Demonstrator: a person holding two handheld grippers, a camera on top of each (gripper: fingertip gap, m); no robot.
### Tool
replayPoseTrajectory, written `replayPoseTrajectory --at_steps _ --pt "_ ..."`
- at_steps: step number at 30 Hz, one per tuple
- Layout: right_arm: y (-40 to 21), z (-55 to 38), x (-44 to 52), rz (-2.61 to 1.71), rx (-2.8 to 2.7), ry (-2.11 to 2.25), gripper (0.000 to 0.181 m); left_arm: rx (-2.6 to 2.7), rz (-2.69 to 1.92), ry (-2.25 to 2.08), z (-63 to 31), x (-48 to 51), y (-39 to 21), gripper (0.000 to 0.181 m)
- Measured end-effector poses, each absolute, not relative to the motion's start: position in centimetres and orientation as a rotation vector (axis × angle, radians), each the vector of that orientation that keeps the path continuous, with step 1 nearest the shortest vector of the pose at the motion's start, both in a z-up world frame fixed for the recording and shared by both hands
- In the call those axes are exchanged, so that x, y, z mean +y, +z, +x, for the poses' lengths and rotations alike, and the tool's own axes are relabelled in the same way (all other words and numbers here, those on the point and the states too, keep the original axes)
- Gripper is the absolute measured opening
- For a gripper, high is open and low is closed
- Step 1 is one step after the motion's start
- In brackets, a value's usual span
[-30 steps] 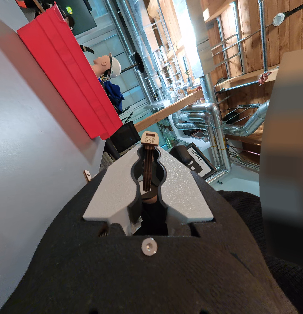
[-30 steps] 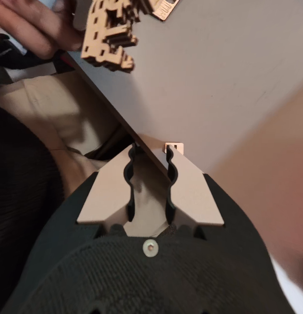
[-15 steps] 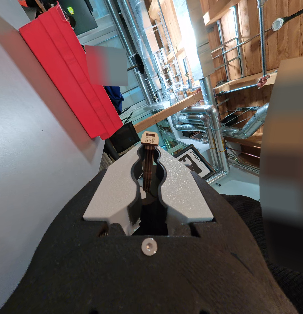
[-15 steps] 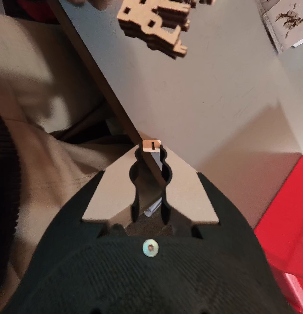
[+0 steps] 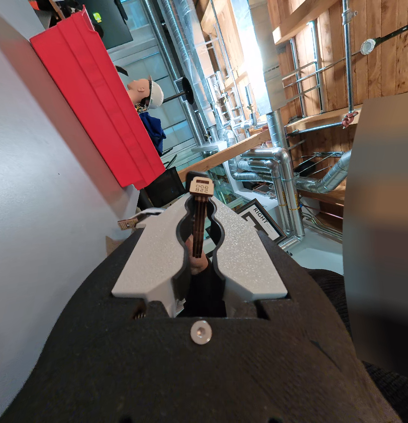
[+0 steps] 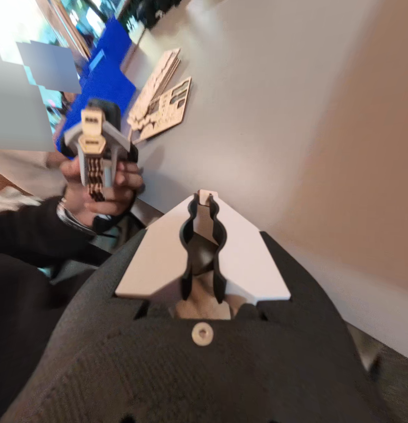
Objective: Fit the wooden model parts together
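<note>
My left gripper (image 5: pixel 199 202) is shut on a stack of layered wooden model parts (image 5: pixel 199 229), seen edge-on, with its labelled end (image 5: pixel 201 187) poking past the fingertips. The right wrist view shows this gripper (image 6: pixel 93 139) from the front in a person's hand (image 6: pixel 120 183), raised at the table's edge with the wooden stack (image 6: pixel 95 180) hanging below its fingers. My right gripper (image 6: pixel 205 199) is shut on a small flat wooden piece (image 6: pixel 204 195) at its fingertips, right of and apart from the left one. That piece (image 5: pixel 127 224) also shows at the left in the left wrist view.
The grey table (image 6: pixel 267 114) carries laser-cut wooden sheets (image 6: pixel 161 103) and a blue bin (image 6: pixel 104 75) behind them. A red bin (image 5: pixel 95 103) stands on the table (image 5: pixel 26 183) beyond the left gripper. A framed sign (image 5: pixel 260 222) and pipes lie beyond. Across from one pair of fingers to the other is roughly 12 cm.
My right gripper closed on the small wooden piece at the table edge, lifted it and swung round to face the left gripper. The left gripper barely moved and kept its hold.
</note>
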State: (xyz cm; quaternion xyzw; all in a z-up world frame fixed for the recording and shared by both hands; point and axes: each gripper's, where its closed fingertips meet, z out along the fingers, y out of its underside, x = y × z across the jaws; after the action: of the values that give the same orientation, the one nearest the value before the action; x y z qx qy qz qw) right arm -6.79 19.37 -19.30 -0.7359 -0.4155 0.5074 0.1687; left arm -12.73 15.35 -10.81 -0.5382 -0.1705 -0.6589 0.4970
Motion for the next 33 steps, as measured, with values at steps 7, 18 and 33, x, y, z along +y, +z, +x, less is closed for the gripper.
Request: replayPoseTrajectory --at_steps 7,18,33 --pt "-20.6 -4.8 22.6 -2.223 -0.986 1.400 0.009 -0.415 -1.301 -1.595 -12.8 15.4 -10.8 0.006" --pt "-18.2 -3.9 23.8 -1.990 -1.162 1.327 0.041 -0.421 -1.293 -1.604 -12.9 15.3 -10.8 0.006" --pt "-21.7 -5.3 23.1 -1.611 -1.955 0.926 0.019 -0.385 -1.299 -1.646 -11.9 15.2 -10.7 0.006"
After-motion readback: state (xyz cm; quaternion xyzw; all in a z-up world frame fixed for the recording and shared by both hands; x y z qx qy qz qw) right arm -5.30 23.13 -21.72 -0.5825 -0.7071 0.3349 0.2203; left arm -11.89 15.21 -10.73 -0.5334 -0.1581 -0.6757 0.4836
